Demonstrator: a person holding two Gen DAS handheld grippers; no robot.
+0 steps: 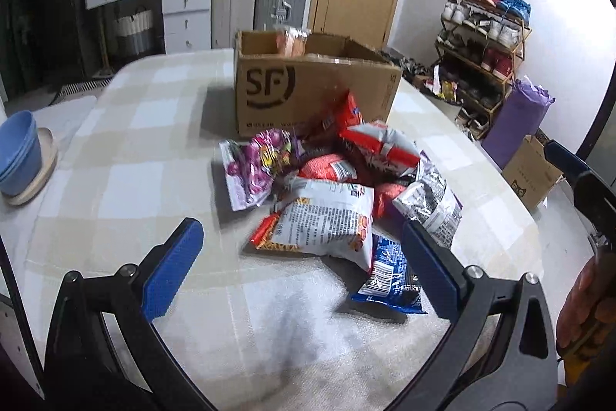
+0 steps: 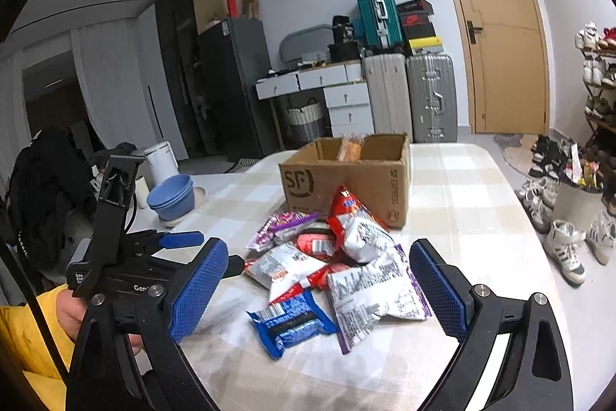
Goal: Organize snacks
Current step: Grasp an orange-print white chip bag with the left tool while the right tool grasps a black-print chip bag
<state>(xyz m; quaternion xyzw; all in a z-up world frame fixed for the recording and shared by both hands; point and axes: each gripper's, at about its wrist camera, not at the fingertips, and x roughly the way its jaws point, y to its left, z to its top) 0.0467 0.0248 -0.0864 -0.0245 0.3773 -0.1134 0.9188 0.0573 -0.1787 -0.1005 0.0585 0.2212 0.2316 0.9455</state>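
Checked beige tablecloth-covered table [image 1: 127, 156]: left wrist view, left gripper [image 1: 304, 257] released, empty, above heap of crinkly snack packets [image 1: 327, 187] mid-table; brown cardboard SF box [image 1: 308, 95] behind, toward far edge. Right wrist view: right gripper [image 2: 319, 280] spread wide, empty, blue packet [image 2: 292, 324] between fingers.

left gripper [image 1: 304, 264] and right gripper [image 2: 319, 289] - both gaping, empty.

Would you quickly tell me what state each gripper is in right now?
Left gripper: open, holding nothing.
Right gripper: open, holding nothing.
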